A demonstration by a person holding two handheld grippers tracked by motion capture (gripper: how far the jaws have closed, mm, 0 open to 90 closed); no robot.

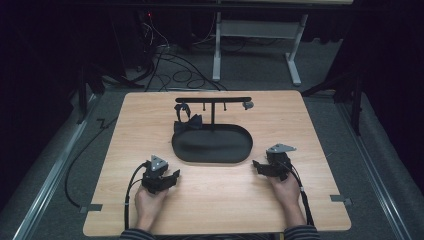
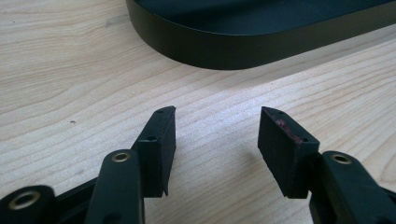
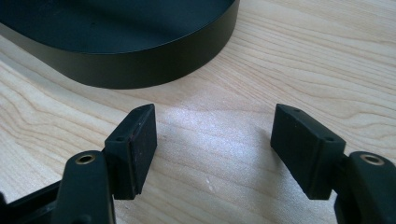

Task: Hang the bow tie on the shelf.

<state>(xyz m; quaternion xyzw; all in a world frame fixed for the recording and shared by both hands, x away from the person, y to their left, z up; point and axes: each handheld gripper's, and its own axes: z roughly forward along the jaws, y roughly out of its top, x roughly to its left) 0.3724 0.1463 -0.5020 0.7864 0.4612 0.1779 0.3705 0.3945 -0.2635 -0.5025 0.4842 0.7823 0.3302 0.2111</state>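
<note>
Worktop (image 1: 310, 130) wood lies bare around the black tray (image 1: 212, 145); left gripper (image 1: 167, 178) and right gripper (image 1: 261, 165) flank its near rim (fingers apart, holding nothing).

The table (image 1: 300, 150) was light brown wood with wavy grain lines, the oval tray (image 1: 212, 145) and its stand (image 1: 213, 100) were black, both the left gripper (image 1: 172, 176) and the right gripper (image 1: 257, 165) were black with grey plates, and the sleeves (image 1: 300, 232) were striped.

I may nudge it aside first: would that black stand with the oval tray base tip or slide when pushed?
The black stand probably slides rather than tips: its oval base is broad and low. Pushing the thin crossbar up top looks riskier. Smooth wall, probably slippery for both open grippers.
</note>
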